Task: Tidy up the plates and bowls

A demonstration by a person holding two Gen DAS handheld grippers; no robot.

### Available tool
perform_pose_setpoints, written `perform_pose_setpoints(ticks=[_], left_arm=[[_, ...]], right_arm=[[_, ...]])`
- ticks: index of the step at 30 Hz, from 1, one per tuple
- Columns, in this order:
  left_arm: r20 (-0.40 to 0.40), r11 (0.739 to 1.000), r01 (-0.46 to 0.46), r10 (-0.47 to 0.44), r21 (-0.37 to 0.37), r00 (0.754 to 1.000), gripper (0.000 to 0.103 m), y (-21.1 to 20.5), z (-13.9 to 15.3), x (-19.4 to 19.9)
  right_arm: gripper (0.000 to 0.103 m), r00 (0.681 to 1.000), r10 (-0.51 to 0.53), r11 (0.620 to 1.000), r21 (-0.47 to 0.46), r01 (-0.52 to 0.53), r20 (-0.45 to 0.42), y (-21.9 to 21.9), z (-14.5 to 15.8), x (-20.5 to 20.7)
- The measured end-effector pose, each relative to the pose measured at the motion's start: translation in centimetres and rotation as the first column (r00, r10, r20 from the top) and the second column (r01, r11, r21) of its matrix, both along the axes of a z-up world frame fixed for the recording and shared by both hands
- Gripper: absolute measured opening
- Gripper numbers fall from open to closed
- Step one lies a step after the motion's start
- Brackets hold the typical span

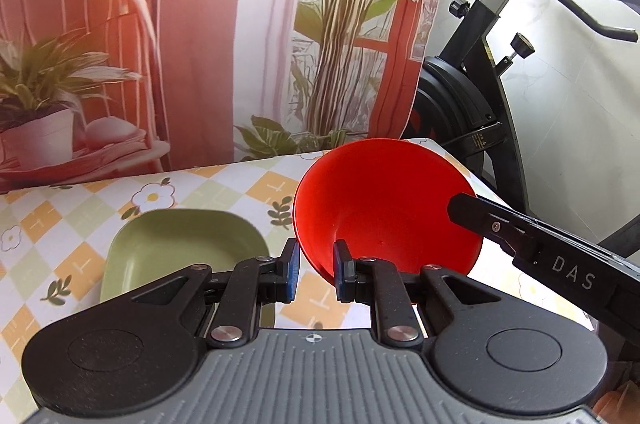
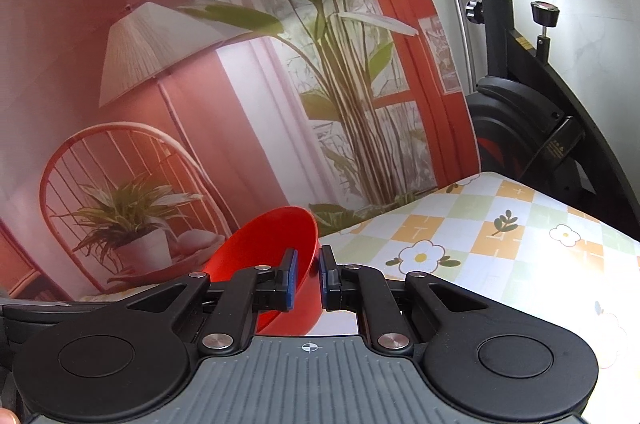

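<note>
Red bowl (image 1: 384,208) hangs tilted, its rim pinched in right gripper (image 2: 308,278) jaws. Left gripper (image 1: 314,272), jaws narrowly parted around the rim, is at 6 o'clock; green plate (image 1: 180,248) lies at 9.

Two fisheye views, each looking forward from just behind a pair of tongs, low and close over the counter (image 1: 224,184). The left wrist view faces the printed backdrop (image 1: 208,44), with the right tongs (image 1: 454,208) entering from its right side. The right wrist view sits further right. Both share the red bowl (image 1: 384,208), the backdrop and the exercise bike (image 1: 472,96).
</note>
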State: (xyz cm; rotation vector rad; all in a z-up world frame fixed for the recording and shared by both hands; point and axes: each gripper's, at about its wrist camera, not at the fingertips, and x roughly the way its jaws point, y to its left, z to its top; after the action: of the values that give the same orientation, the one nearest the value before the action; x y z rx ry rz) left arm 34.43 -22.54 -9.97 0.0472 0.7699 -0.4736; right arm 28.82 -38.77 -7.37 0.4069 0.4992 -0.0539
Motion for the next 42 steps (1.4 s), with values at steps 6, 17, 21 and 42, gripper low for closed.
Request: perform_pose_setpoints(ticks=[6,17,21,42], left_arm=[[0.047,1.000,-0.003,0.004,-0.006,0.999,0.019,2.1,1.2,-2.6],[0.054,0.998,-0.028,0.031,-0.055,0.998,0.019,5.6,1.4,-6.1],[0.059,0.998,-0.030,0.033,-0.056,0.998,0.019,6.5,1.2,-7.2],[-0.037,0.997,-0.025,0.022,-0.077,0.999,0.019,9.7,-2.2,-10.7]], right_arm=[[0.012,1.000,0.008,1.000,0.023,-0.008,-0.002,1.7,0.6,-2.4],[0.012,1.000,0.026,0.999,0.048,-0.025,-0.015,4.4,0.7,-5.9],[0.012,0.999,0.038,0.999,0.030,-0.037,-0.021,5.4,0.8,-6.9],[0.012,0.993,0.063,0.997,0.049,-0.058,-0.098,7.4,-2.0,-9.8]])
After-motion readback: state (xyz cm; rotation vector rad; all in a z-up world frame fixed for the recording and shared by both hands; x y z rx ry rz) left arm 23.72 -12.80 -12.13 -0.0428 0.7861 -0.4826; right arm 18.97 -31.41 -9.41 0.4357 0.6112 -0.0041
